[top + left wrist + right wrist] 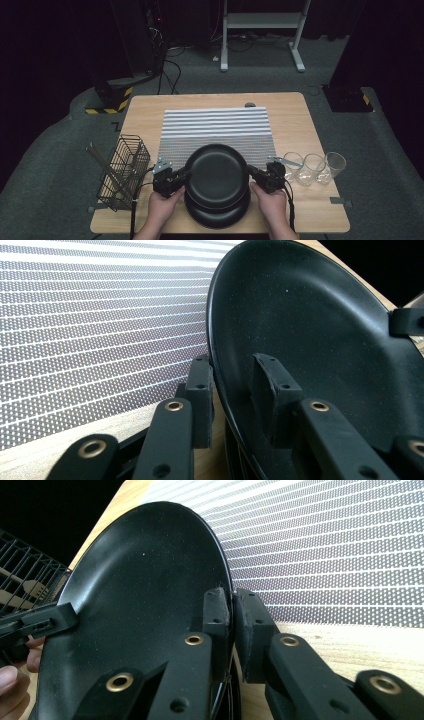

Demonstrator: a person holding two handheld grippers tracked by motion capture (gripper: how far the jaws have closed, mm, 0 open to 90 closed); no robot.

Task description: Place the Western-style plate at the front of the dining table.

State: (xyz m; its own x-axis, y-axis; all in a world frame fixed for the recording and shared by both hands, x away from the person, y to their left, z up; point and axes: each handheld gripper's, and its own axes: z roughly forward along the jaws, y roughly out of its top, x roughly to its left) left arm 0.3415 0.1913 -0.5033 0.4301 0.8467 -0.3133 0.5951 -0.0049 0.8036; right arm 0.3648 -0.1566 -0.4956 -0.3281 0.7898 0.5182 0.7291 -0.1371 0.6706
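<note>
Black plate (216, 172), the upper one of a small stack, is gripped at its opposite rims and is seen near the front edge of the table (145, 107), overlapping the near edge of a striped mat (215, 125). A second black plate (217, 215) lies beneath it. In both gripper views the upper plate appears tilted or raised off the lower one, so the lifting step is judged to be in hand; next, an even lift with both hands is called for, presumably towards the mat, with the grips kept level so the plate is not let slip.

Its surface is matt, dark and round, with a shallow well, a raised rim and faint specks.

The left gripper (235, 395) is set over the rim, one jaw inside and one outside, though a gap is seen at the inner pad. The right gripper (231, 622) is pinched narrowly onto the opposite rim.

A wire basket (125, 170) holding utensils stands to the left; three glasses (315, 167) stand to the right.
</note>
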